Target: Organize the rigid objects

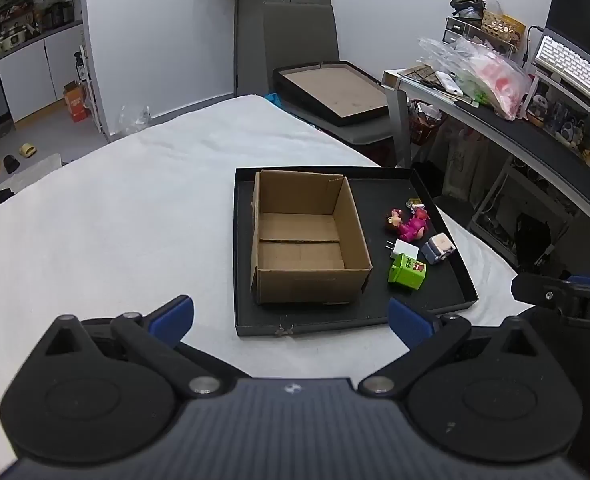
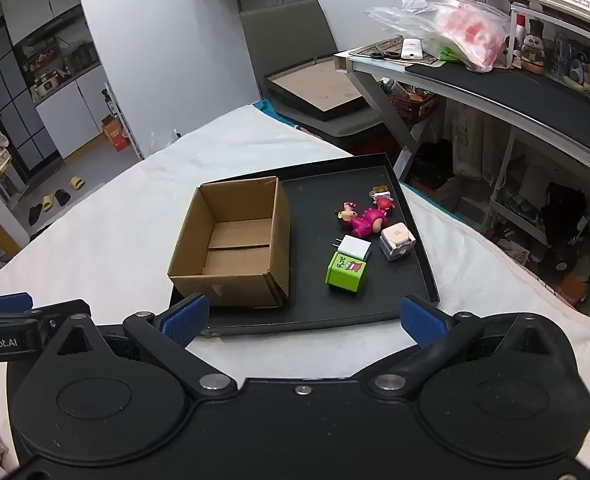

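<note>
A black tray lies on a white-covered table. In its left part stands an open, empty cardboard box. Right of the box lie a green cube, a white plug charger, a pale lilac cube, a pink doll and a small red figure. My left gripper and right gripper hover open at the tray's near edge, holding nothing.
A grey chair bearing another black tray stands beyond the table. A cluttered desk with bags and a keyboard runs along the right. The other gripper shows at each view's edge.
</note>
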`<state>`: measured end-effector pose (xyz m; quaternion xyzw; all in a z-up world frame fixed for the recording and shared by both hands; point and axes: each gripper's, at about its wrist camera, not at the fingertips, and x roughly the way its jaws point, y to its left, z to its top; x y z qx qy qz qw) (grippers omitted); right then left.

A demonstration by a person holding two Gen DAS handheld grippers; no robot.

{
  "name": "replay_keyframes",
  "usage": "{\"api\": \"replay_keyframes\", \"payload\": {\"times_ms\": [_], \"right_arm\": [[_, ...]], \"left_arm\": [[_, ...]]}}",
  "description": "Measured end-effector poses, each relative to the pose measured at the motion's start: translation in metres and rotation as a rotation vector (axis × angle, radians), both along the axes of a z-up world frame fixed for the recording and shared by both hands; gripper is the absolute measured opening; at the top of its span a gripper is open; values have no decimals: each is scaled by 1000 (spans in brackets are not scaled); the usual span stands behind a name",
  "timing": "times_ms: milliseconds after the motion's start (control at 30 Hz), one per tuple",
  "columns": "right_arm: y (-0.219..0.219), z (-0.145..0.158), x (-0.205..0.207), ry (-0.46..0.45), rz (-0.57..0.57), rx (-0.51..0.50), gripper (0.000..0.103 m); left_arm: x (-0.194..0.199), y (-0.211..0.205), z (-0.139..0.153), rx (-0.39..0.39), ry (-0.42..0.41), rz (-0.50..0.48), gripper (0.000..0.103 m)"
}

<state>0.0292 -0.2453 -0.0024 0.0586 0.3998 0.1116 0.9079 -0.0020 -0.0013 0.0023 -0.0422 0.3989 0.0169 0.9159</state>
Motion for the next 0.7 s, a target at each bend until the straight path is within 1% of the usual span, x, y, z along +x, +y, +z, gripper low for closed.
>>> {"api": "replay_keyframes", "payload": {"times_ms": [67,133,267,300,333,567,700], "right_arm": [[-1,0,1,0,-5,10,103],[-1,2,1,2,0,15,103],[0,4,1,-7,5,11,103],[7,9,-4,-7,3,10,103],[0,5,3,2,9,7,103],[1,2,6,12,-2,9,103],[-1,3,4,3,-5,10,103]], "left_arm": [[3,2,-1,-11,7,-3,103],[-2,5,1,-19,-5,-6,103],[1,-3,6,-5,-6,-14,103],[1,-3,6,-5,-7,-14,103],[2,-3,6,-6,-7,-14,103],[3,-2,6,-16,-1,-11,103],[4,0,4,-18,5,-7,103]]}}
